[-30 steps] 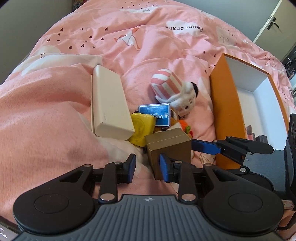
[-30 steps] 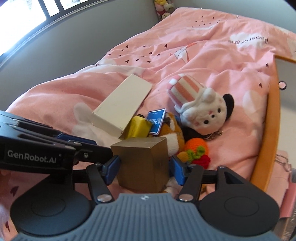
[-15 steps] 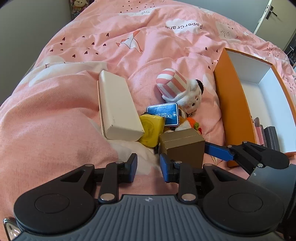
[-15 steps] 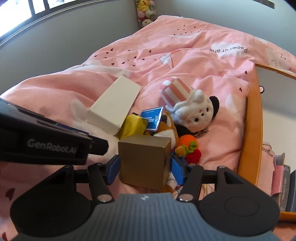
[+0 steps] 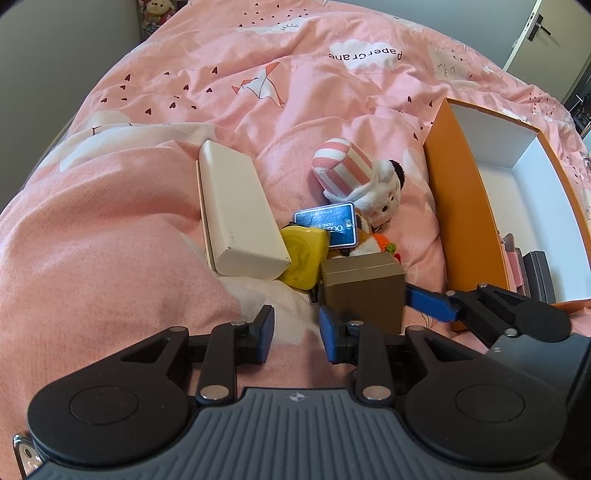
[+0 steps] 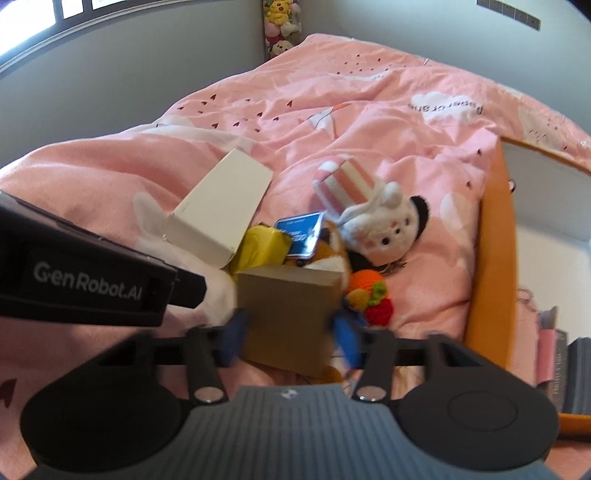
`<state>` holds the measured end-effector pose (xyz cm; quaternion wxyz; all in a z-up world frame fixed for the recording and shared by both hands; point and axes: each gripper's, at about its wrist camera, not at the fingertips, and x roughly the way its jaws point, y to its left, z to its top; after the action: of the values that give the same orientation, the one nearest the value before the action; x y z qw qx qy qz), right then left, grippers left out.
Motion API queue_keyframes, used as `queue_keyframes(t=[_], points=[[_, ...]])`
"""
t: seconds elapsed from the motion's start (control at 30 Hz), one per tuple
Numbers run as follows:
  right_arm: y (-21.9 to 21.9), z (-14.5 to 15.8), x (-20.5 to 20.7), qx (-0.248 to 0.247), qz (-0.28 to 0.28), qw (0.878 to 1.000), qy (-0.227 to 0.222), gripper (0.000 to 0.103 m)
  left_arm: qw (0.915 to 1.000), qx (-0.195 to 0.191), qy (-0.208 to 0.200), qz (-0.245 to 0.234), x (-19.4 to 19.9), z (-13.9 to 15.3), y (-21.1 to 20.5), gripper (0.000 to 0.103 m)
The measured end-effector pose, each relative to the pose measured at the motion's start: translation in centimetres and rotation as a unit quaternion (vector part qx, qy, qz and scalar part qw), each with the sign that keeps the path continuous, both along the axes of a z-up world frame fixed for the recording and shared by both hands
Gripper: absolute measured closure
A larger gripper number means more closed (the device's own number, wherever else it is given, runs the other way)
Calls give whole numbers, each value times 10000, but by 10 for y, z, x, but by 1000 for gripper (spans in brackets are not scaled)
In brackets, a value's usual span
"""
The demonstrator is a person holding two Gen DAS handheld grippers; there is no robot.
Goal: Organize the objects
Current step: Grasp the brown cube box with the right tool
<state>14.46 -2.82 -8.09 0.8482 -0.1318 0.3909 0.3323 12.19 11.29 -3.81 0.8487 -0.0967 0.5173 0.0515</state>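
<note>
My right gripper (image 6: 290,330) is shut on a gold-brown box (image 6: 291,317) and holds it above the pink bed; the box also shows in the left wrist view (image 5: 364,291). My left gripper (image 5: 295,332) is open and empty just left of the box. Behind lie a white long box (image 5: 236,218), a yellow object (image 5: 301,258), a blue card (image 5: 327,223), a striped-hat plush (image 5: 358,181) and a small crocheted orange toy (image 6: 369,291). An orange storage box (image 5: 461,206) with a white inside stands at the right.
The storage box holds a pink booklet (image 5: 515,264) and dark items (image 5: 539,269) at its near end. The pink duvet (image 5: 110,258) bulges high at the left. A grey wall (image 6: 147,74) runs behind the bed. More plush toys (image 6: 280,29) sit in the far corner.
My right gripper has lifted the gold-brown box up and back from the pile, drifting right. My left gripper has risen and pulled back, still open.
</note>
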Motion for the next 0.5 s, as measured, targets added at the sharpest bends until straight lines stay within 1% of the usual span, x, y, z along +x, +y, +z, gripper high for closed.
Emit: queue_keyframes(t=[0.1,0.13,0.23,0.3,0.37,0.4,0.43,0.5], points=[[-10,6,3,73,-11,9999,109,80,10000,-2,-2,-20,1,0,0,67],[-13,7,5,93,-56,9998,136,83,10000,4,-5,-39,1,0,0,67],[-21,9,9,224,-203,9993,232,82,9999,56,1,-95,2,0,-3,66],[-23,12,6,312,-261,9990,186,81,10000,28,-55,-61,1,2,-3,66],[-22,14,1,364,-261,9989,97,67,9998,36,-191,33,-1,8,0,66],[-20,15,-2,359,-262,9990,36,51,9997,120,-230,47,-1,11,1,66],[-17,15,-5,341,-226,9992,-21,47,9995,225,-233,40,-1,13,1,67],[-9,14,-10,273,-153,9995,-103,47,9990,408,-190,-24,-1,16,2,67]])
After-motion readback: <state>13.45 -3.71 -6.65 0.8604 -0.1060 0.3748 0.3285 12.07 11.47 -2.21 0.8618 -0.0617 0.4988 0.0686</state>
